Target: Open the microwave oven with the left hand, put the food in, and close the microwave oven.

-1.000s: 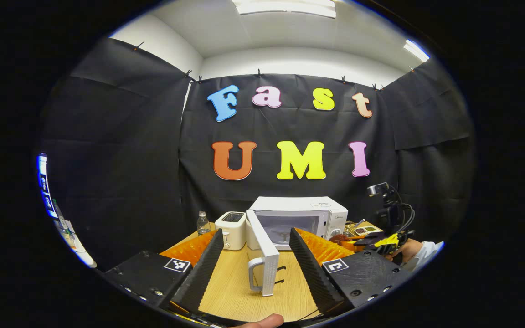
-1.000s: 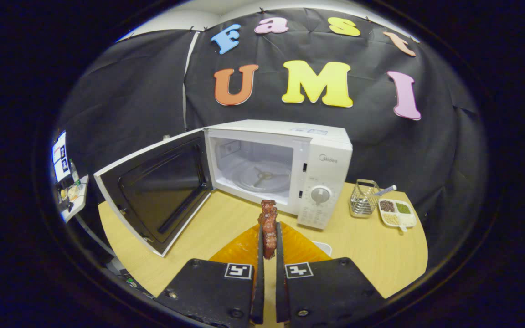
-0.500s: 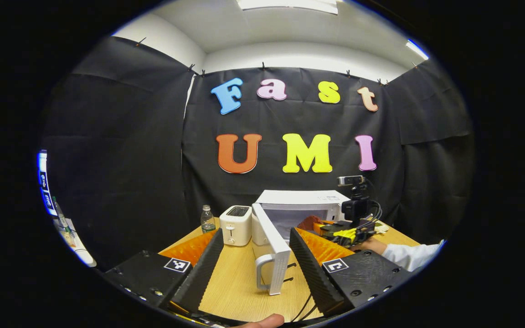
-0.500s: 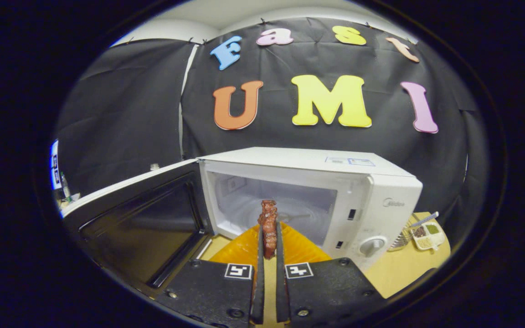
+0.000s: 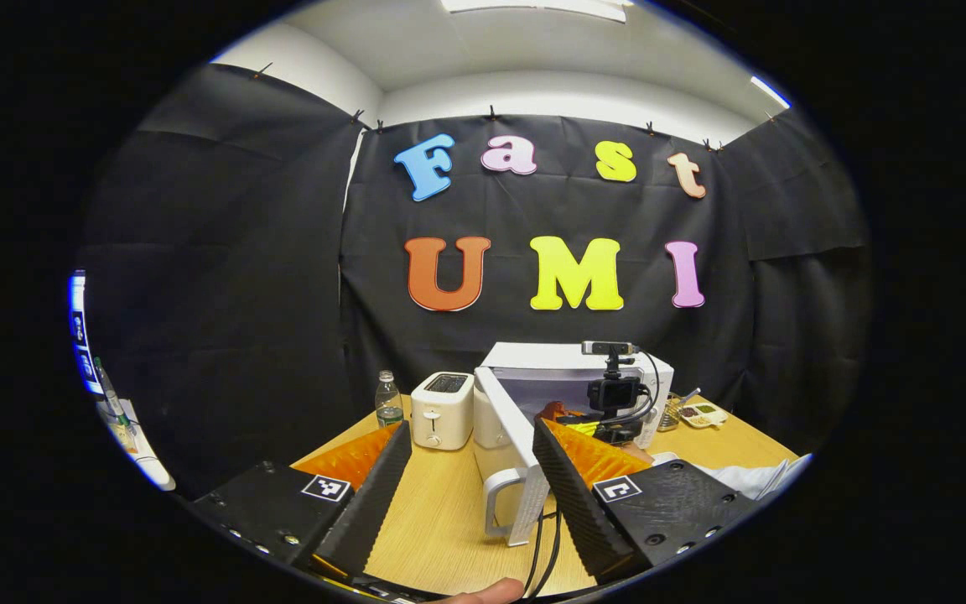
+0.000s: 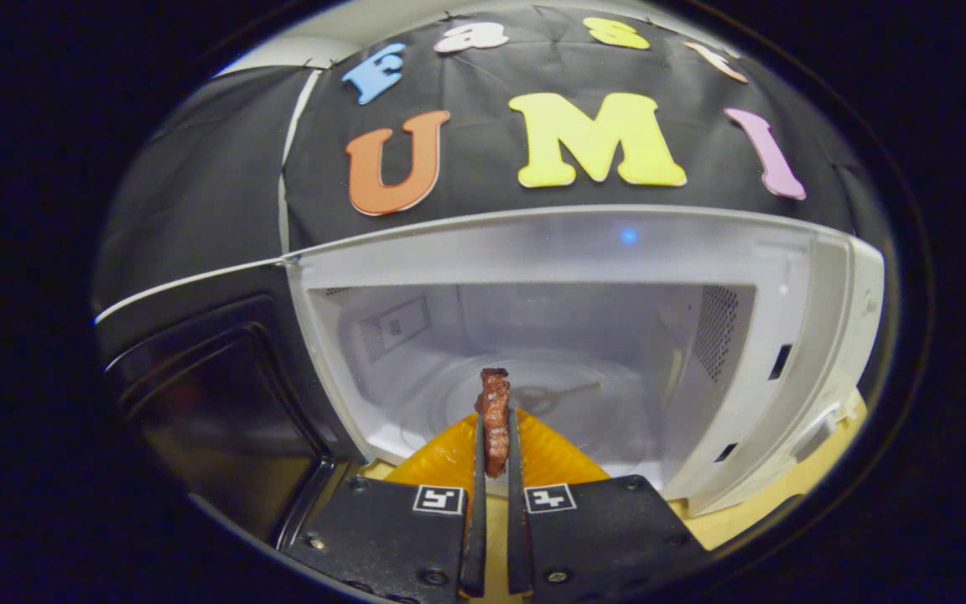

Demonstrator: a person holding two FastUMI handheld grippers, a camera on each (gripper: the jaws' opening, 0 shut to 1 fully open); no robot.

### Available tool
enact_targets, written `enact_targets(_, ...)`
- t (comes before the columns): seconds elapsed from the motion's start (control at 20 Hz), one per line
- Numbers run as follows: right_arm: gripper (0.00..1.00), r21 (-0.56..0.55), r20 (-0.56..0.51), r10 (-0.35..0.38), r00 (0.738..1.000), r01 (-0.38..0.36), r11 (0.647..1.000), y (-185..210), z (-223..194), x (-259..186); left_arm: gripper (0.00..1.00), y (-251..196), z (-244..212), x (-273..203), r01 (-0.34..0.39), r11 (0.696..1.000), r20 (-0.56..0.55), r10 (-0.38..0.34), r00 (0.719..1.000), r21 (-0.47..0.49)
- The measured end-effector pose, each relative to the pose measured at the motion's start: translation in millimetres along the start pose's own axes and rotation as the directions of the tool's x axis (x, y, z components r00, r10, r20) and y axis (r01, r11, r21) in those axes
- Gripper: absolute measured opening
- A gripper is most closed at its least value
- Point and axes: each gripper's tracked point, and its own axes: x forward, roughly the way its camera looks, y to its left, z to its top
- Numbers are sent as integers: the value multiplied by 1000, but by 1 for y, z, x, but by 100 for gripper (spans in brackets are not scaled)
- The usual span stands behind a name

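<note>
Wooden table (image 5: 441, 537); open microwave (image 6: 818, 335) cavity bare, food (image 6: 494, 411) clamped at its mouth.

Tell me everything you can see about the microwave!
The microwave is a white box that looks like painted metal and plastic, standing on a wooden table. Its door hangs wide open to the left, dark on the inside, with a pale handle on its outer edge. Inside are white walls with vent holes and a round glass turntable. The right claw, pinching a reddish-brown piece of food, sits at the opening.
</note>
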Motion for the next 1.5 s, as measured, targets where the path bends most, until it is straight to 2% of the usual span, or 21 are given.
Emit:
enact_targets(0.15,13,172,13,-9,1000,7,985,2,0,13,89,5,-8,6,-6,1000,-16,6,1000,4)
enact_targets(0.25,13,287,13,-29,999,24,958,3,-3,22,89,8,-12,9,-18,1000,-27,18,999,8)
enact_targets(0.3,14,355,11,-42,999,35,934,1,-5,26,89,8,-14,11,-18,1000,-33,19,999,7)
enact_targets(0.35,7,418,11,-62,998,51,907,-1,-6,30,90,9,-16,13,-15,1000,-41,15,999,4)
enact_targets(0.4,16,469,20,-84,996,65,881,-2,-8,33,89,6,-19,13,-3,1000,-54,3,999,-7)
enact_targets(0.5,17,549,38,-133,990,90,831,-4,-14,40,89,-1,-23,15,23,999,-71,-25,997,-36)
enact_targets(0.55,8,583,48,-156,987,99,806,-6,-16,41,89,-1,-24,15,29,999,-74,-32,997,-46)
enact_targets(0.6,17,607,51,-181,982,114,786,-7,-20,45,89,-1,-25,16,33,998,-75,-36,997,-51)
enact_targets(0.65,10,621,54,-201,978,125,774,-8,-22,47,89,0,-27,16,32,998,-78,-36,996,-52)
enact_targets(0.7,20,619,62,-219,974,134,773,-9,-21,46,89,2,-29,15,27,998,-79,-31,996,-49)
enact_targets(0.8,24,568,55,-269,962,191,800,-12,-23,47,90,9,-32,16,11,999,-81,-14,997,-45)
enact_targets(0.85,26,533,57,-293,955,218,817,-14,-21,48,89,11,-33,15,3,999,-85,-7,996,-48)
enact_targets(0.9,19,481,53,-333,941,268,835,-17,-22,47,90,13,-35,14,1,999,-86,-5,996,-52)
enact_targets(1.05,71,297,83,-424,902,383,875,-20,-11,37,90,16,-40,16,-1,998,-89,-5,996,-65)
enact_targets(1.1,88,273,106,-429,897,389,880,-20,-4,35,89,19,-42,16,-6,998,-94,-1,996,-69)
enact_targets(1.15,100,256,133,-431,892,389,885,-19,2,32,89,22,-45,17,-12,997,-99,5,995,-70)
enact_targets(1.25,100,237,163,-418,894,376,896,-15,12,23,89,29,-49,20,-29,997,-106,22,994,-70)
enact_targets(1.3,90,220,169,-403,900,364,905,-11,15,19,89,35,-50,21,-41,997,-107,33,994,-68)
enact_targets(1.4,90,177,178,-358,917,328,928,-4,21,5,89,51,-53,20,-76,996,-110,70,991,-53)
enact_targets(1.45,100,161,186,-337,923,310,937,-2,24,-3,89,62,-54,21,-99,994,-108,93,990,-49)
enact_targets(1.5,90,150,200,-317,927,291,945,1,30,-13,89,71,-56,21,-118,992,-112,111,987,-52)
